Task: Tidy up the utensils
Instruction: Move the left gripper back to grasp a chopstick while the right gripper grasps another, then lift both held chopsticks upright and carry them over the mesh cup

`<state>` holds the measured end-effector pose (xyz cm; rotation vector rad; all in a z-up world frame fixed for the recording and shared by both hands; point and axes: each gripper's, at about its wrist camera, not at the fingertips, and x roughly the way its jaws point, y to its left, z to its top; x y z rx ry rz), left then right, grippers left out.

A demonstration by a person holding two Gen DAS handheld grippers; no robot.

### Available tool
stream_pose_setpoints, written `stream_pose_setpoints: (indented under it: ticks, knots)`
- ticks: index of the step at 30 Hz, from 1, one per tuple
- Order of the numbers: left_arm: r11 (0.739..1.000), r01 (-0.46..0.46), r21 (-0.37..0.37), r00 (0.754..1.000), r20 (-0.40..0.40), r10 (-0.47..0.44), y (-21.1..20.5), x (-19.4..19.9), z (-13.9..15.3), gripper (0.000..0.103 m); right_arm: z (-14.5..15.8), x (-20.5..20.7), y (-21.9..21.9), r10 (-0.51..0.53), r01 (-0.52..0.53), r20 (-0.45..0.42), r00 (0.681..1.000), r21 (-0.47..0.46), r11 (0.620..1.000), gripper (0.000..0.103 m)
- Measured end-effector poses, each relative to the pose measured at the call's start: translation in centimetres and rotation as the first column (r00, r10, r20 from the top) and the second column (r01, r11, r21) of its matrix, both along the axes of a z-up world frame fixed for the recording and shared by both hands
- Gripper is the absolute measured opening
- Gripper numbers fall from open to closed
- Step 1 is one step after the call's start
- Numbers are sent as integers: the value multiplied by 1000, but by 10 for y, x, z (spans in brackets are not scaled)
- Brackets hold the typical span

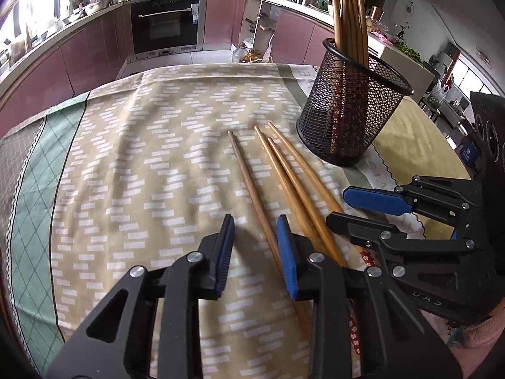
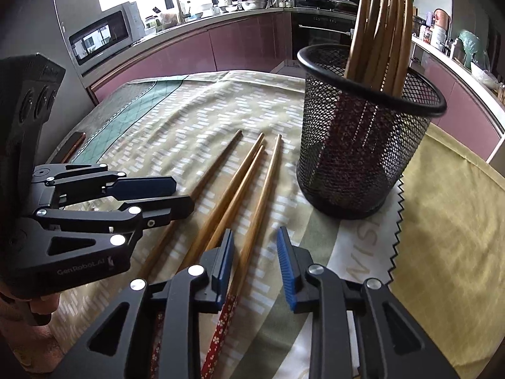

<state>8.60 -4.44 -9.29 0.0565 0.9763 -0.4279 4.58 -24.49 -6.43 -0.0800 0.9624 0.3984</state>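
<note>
Both tools sit apart, gripping nothing: left tool straddles darkest chopstick, right tool straddles rightmost chopstick; either may roll free on closing.

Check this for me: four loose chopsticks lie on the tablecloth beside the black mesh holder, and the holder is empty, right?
Not quite. The four loose chopsticks do lie on the tablecloth beside the black mesh holder, but it is not empty: several chopsticks stand upright in it, as the right wrist view shows.

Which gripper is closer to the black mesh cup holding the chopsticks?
Right. The right gripper sits just short of the mesh cup, over the nearest loose chopstick; the left gripper is farther off, beyond all four loose chopsticks.
</note>
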Motion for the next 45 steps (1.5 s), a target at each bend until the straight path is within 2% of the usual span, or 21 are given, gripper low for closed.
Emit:
stream_pose_setpoints:
  ticks: [2, 5, 6, 10, 18, 32, 45]
  knots:
    - [1000, -5, 3, 1000, 1, 5, -1, 3, 0, 24, 0, 2, 1, -2, 2, -2, 1000, 2, 1000, 19]
    - [1000, -21, -10, 1000, -9, 21, 1, 9, -1, 14, 0, 6, -2, -8, 8, -14, 1000, 23, 1000, 9]
    - [999, -30, -17, 999, -12, 30, 2, 10, -1, 11, 0, 7, -3, -9, 10, -21, 1000, 36, 999, 9]
    - [999, -45, -23, 999, -8, 45, 3, 8, -1, 10, 0, 7, -7, -16, 18, -33, 999, 71, 997, 6]
    - [997, -52, -61, 999, 6, 53, 9, -2, 6, 7, 9, 2, -16, -13, 17, -28, 1000, 133, 991, 6]
    - [985, 18, -170, 998, 66, -6, 18, -27, 52, 7, 46, -15, -24, 43, -57, 56, 997, 258, 965, 6]
    - [946, 99, -309, 991, 119, -65, 27, -43, 104, 7, 76, -20, -40, 21, -62, 135, 991, 309, 949, 6]
